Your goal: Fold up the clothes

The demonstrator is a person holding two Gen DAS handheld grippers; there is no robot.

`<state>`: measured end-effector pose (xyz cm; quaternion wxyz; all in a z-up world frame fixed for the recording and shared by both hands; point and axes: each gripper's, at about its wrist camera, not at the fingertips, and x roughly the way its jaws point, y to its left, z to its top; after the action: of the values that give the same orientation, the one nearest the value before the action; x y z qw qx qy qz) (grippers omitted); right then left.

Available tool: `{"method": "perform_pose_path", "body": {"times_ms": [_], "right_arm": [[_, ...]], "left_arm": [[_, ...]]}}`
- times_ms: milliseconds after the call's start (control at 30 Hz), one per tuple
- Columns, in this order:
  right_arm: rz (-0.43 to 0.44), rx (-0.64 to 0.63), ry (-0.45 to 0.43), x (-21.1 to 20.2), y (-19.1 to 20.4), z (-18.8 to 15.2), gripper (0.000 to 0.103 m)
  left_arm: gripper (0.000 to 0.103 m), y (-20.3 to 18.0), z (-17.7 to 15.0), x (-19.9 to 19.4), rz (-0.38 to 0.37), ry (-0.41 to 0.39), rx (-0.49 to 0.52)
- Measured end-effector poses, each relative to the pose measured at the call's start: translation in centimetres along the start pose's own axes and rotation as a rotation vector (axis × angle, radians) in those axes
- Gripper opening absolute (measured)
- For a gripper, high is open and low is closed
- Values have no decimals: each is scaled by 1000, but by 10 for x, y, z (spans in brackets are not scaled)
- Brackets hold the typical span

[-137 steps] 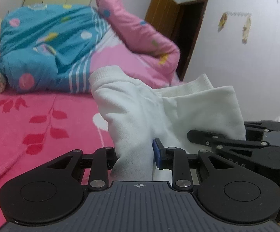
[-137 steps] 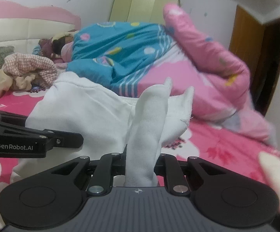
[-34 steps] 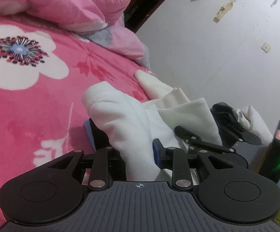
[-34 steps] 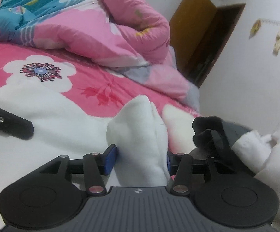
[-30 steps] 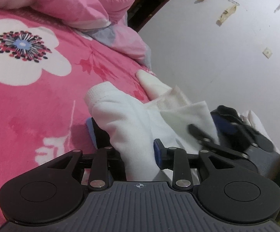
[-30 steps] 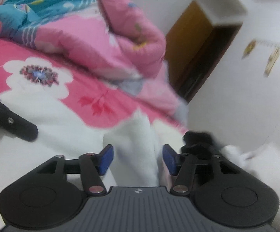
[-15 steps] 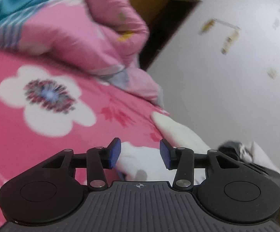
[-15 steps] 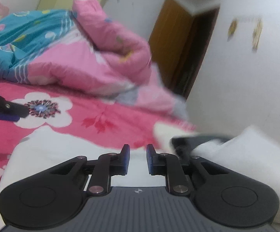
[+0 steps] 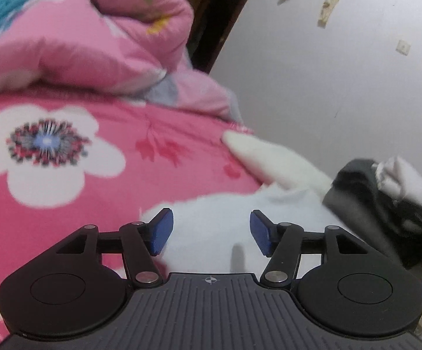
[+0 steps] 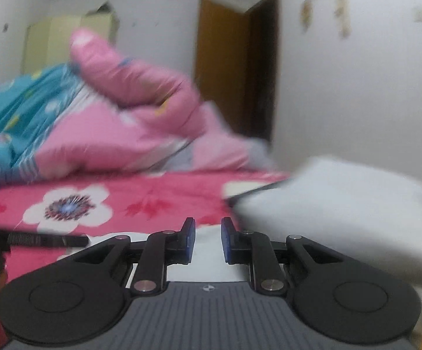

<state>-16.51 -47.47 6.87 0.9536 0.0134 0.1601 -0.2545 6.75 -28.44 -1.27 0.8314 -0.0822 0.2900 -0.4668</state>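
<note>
**Desk:** A bedroom, mid-fold. What have the two grippers got hold of?

**Photographer:** Nothing. The left gripper (image 9: 211, 232) has just been opening; its blue fingers (image 9: 160, 231) stand well apart, with the white garment (image 9: 211, 227) lying on the bed under and beyond the gap, not pinched. The right gripper (image 10: 208, 240) has its fingers (image 10: 189, 240) drawn close, a narrow gap left, and no cloth between them.

**Desk:** And the garment itself?

**Photographer:** Spread low on the pink flowered bedspread (image 9: 65, 180), directly ahead of the left fingers, one pale tip (image 9: 248, 148) reaching further off to their right. In the right view a strip of the white garment (image 10: 208, 233) shows just past the fingers, and a blurred white heap (image 10: 342, 204) sits to their right; whether that is the same piece I cannot tell.

**Desk:** How would it handle?

**Photographer:** By the look of it, soft, thick knit, light and limp. It should sag and bunch when lifted, nothing breakable. Best taken at a hem or corner, one gripper to each end of an edge, pinching the layers together so the fold carries over flat.

**Desk:** Anything in the way?

**Photographer:** A dark item (image 9: 368, 201) lies right of the left fingers, beside the cloth.
</note>
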Motion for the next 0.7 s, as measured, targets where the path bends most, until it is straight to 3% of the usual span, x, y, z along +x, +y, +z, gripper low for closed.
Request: {"method": "perform_pose_path", "body": {"times_ms": [100,233,267,433,533,633,700], "right_arm": [[-55,17,-24,-42,-26,-20,18],[-22,-24,6,-56,-31,-50,17],[-9,-33,8,-54,-30,-54,16],[36,-19,29,-34,-29,-73,13],[10,-7,58,-17,-36,-85,2],[13,54,108,-3,-39,-105,1],[0,88,97,-3,-39,-114,1]], "left_arm": [[59,-25,9,3,-29,8,89],[59,-72,15,26,-86,67,209],[58,-84,15,41,-108,113,234],[56,-126,5,96,-89,205,349],[56,-137,0,114,-74,229,398],[57,-143,-8,135,-16,287,456],[58,-144,-15,143,12,300,495]]}}
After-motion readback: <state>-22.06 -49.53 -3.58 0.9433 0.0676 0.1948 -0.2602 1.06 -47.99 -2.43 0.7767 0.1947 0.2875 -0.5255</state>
